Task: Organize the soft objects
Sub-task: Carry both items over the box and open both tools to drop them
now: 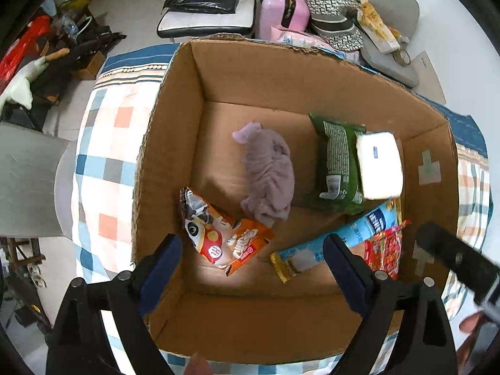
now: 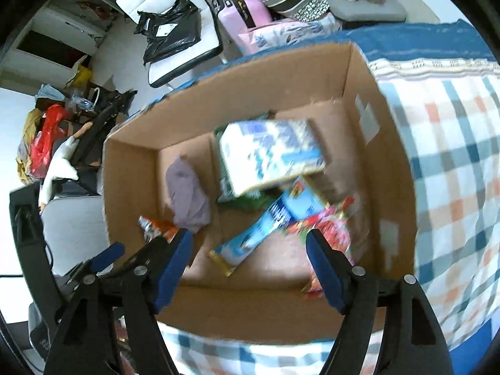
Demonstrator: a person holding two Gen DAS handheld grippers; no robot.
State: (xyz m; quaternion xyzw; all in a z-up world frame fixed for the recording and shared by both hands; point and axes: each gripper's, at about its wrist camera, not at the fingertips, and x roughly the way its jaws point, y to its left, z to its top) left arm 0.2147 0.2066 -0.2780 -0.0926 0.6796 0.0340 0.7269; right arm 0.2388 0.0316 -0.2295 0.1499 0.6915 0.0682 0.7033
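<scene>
Both tongs, the left tongs (image 1: 253, 250) and the right tongs (image 2: 248, 250), are hanging spread wide and empty above the cardboard box (image 1: 250, 72) on the bed. The soft things are lying inside: purple cloth (image 1: 268, 172), green pack (image 1: 337, 162), white pack (image 1: 379, 165), snack bags. I judge that the filling step is going on and the next move needs a new soft thing from outside the box. The right wrist view is blurring, so the white-blue pack (image 2: 272, 153) is hard to place.

One cardboard box (image 1: 175, 143) was seen on the bed. Inside it, six soft items were counted: one purple cloth (image 1: 268, 172), one green packet (image 1: 337, 165), one white pack (image 1: 379, 164), one orange snack bag (image 1: 225, 237), one blue packet (image 1: 331, 240) and one red packet (image 1: 384, 250).
</scene>
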